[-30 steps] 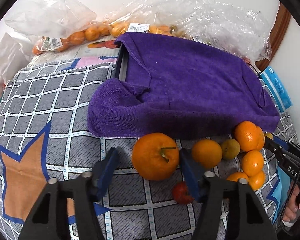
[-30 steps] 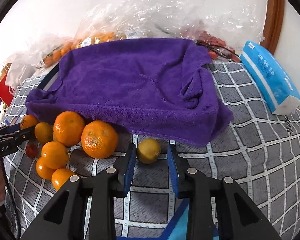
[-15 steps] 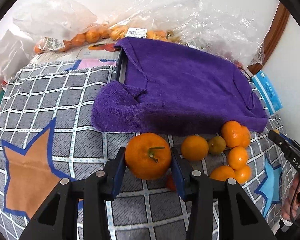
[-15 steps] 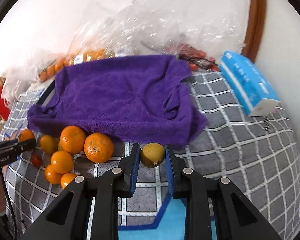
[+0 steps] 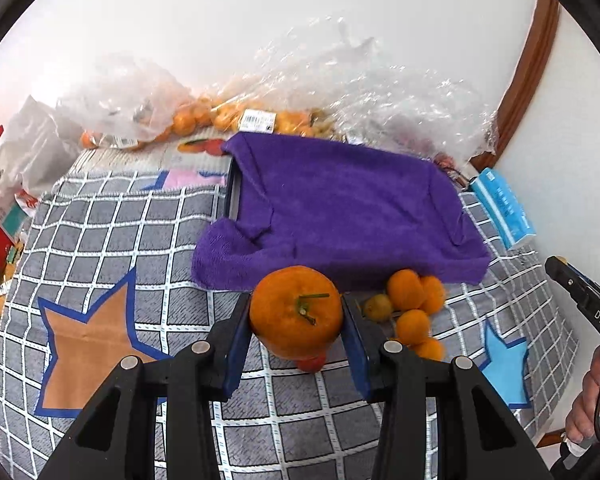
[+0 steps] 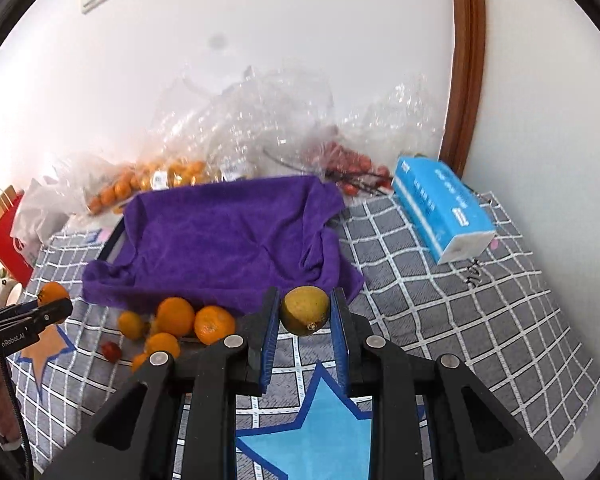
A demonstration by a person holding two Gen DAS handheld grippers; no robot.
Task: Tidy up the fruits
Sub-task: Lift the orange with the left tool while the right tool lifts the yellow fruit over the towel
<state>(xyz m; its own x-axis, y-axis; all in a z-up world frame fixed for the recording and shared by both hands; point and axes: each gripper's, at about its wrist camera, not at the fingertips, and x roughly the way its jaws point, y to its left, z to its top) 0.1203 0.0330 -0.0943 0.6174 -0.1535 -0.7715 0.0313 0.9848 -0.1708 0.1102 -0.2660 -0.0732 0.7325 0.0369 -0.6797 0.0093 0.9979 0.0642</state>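
Checked cloth on the worktop [image 5: 112, 240], purple towel [image 5: 340, 208] draped at the back, both fruits airborne.
Left tongs [image 5: 296, 320] clamped the big orange [image 5: 296, 312], right tongs [image 6: 305, 320] pinched the yellow-green fruit [image 6: 305, 310]; round skins could squirt free onto the loose oranges [image 6: 180, 320], the towel probably covered a tray, and open cloth lay right.
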